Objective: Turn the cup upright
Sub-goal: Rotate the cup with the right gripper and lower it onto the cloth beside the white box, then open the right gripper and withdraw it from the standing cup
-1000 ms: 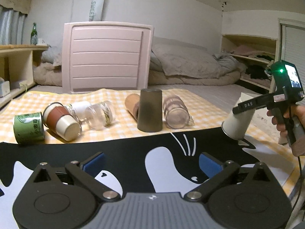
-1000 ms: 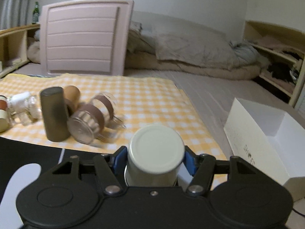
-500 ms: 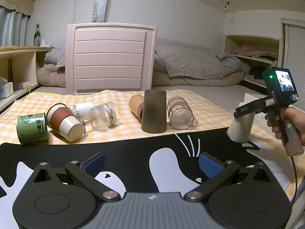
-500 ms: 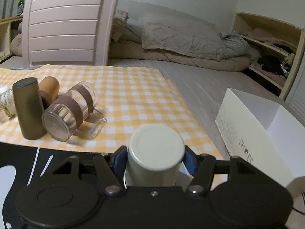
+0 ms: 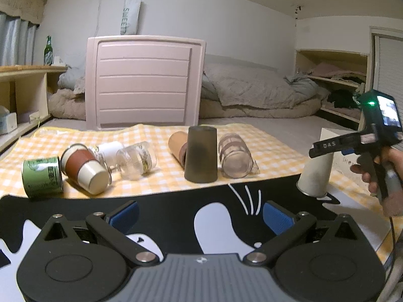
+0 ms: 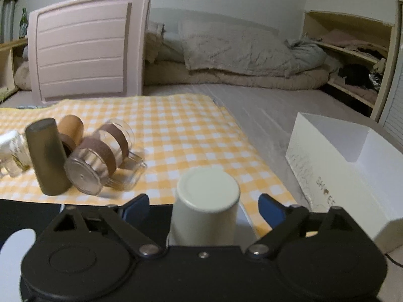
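Note:
A white cup [image 6: 205,211] stands with its closed base up on the black mat's right end; it also shows in the left wrist view [image 5: 314,173]. My right gripper [image 6: 204,206] is open, its blue pads apart on either side of the cup and not touching it. My left gripper [image 5: 200,215] is open and empty above the black mat [image 5: 176,209]. A dark grey cup [image 5: 201,154] stands mouth down on the yellow checked cloth [image 5: 156,181].
Several cups lie on their sides on the cloth: a green one [image 5: 41,177], a brown and white one [image 5: 84,168], a clear glass [image 5: 137,159], an orange one [image 5: 177,146], a clear banded mug [image 6: 98,156]. A white box [image 6: 347,161] stands right of the mat.
My right gripper lowered the white cup onto the mat, base up, then opened and let it go. The left gripper stayed open in place.

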The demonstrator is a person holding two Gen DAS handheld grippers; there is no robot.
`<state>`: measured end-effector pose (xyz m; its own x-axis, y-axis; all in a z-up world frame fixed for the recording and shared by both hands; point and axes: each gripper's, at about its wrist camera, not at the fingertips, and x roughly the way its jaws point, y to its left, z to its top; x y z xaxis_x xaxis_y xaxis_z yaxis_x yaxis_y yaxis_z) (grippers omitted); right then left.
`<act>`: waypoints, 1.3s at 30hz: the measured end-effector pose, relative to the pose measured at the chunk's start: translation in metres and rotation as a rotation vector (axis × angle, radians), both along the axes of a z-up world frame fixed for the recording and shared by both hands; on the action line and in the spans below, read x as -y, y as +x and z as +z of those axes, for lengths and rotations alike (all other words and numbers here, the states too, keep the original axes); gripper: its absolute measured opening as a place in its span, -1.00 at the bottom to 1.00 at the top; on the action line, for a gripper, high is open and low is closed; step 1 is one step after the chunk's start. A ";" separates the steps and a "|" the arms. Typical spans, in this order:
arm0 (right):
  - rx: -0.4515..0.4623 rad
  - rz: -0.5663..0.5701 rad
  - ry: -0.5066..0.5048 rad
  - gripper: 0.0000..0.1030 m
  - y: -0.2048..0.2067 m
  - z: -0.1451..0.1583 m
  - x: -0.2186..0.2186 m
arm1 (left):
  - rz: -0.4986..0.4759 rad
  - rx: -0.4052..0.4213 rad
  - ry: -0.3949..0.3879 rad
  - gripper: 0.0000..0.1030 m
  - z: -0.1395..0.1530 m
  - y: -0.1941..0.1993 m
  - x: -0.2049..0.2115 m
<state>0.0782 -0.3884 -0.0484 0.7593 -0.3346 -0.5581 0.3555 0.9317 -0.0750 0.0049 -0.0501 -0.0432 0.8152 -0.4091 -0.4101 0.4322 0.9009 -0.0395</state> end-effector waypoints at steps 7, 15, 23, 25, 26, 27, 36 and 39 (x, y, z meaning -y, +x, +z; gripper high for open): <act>0.122 0.032 0.046 0.89 -0.052 0.024 -0.033 | 0.025 0.030 -0.020 1.00 0.022 0.000 0.002; 0.195 0.044 0.017 0.96 -0.099 0.047 -0.074 | 0.056 0.055 -0.012 1.00 0.048 0.004 0.002; 0.223 -0.003 0.016 1.00 -0.130 0.047 -0.093 | 0.097 0.022 -0.023 1.00 0.048 0.004 -0.004; 0.214 -0.008 0.014 1.00 -0.136 0.043 -0.098 | 0.096 0.015 -0.009 1.00 0.045 0.003 -0.003; 0.208 -0.006 0.019 1.00 -0.138 0.041 -0.100 | 0.094 0.012 0.003 1.00 0.042 0.003 -0.002; 0.202 -0.004 0.023 1.00 -0.140 0.037 -0.102 | 0.093 0.007 0.013 1.00 0.040 0.002 -0.001; 0.177 0.007 0.028 1.00 -0.144 0.018 -0.107 | 0.099 -0.027 0.045 1.00 0.016 -0.002 0.001; 0.176 0.007 0.029 1.00 -0.146 0.015 -0.109 | 0.095 -0.030 0.043 1.00 0.014 -0.003 0.003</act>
